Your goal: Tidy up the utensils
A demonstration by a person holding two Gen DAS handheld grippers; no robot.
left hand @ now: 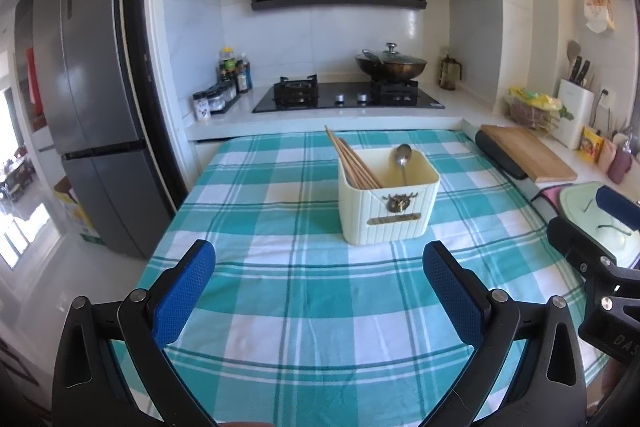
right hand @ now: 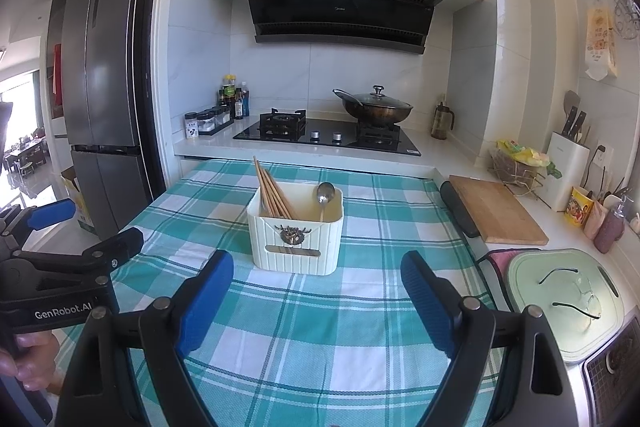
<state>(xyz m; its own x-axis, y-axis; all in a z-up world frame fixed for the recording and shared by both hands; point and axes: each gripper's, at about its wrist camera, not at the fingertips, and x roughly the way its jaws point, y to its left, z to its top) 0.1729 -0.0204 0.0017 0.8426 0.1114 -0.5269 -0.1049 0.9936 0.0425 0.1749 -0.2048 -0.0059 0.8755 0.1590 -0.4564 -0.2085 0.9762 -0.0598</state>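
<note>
A cream ribbed utensil box stands on the teal checked tablecloth. Inside it lean several wooden chopsticks at the left and a metal spoon at the right. My left gripper is open and empty, held above the cloth in front of the box. My right gripper is open and empty, just in front of the box. Each gripper shows at the edge of the other's view.
Behind the table a counter holds a gas hob with a lidded wok and condiment bottles. A wooden cutting board, a green lid with glasses and a knife block are right. A fridge stands left.
</note>
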